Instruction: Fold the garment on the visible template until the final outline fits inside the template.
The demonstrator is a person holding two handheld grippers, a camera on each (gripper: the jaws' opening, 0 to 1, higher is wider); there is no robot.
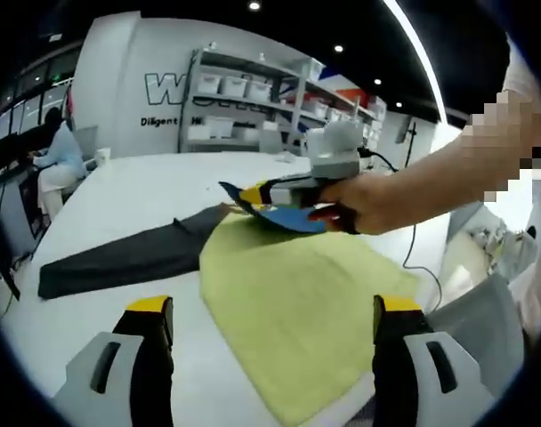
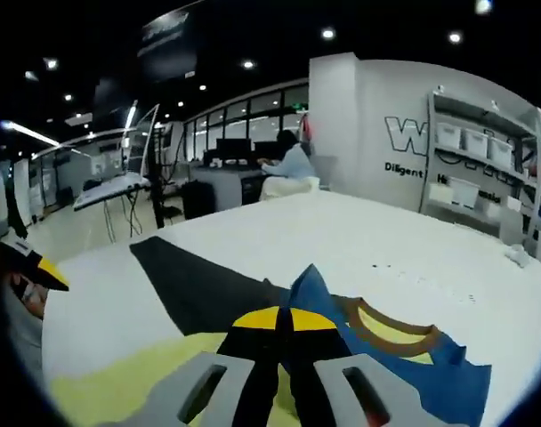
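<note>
Lying on the white table [image 1: 155, 191], the yellow template [image 1: 297, 307] carries a blue garment [image 1: 288, 218] at its far edge, pinched by the right gripper [image 1: 244, 194], while the left gripper [image 1: 270, 334] hovers with jaws spread; wall writing is cut off. In the right gripper view, closed jaws pinch the garment [image 2: 413, 356], blue with a brown collar, and the wall reads "Diligent".

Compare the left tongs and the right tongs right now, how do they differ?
The left tongs stand open with nothing between them, hovering over the yellow-green template; the right tongs are shut on the blue garment. The left tongs are clear of the cloth; the right tongs lift the garment's edge. Both have yellow tips and grey bodies.
</note>
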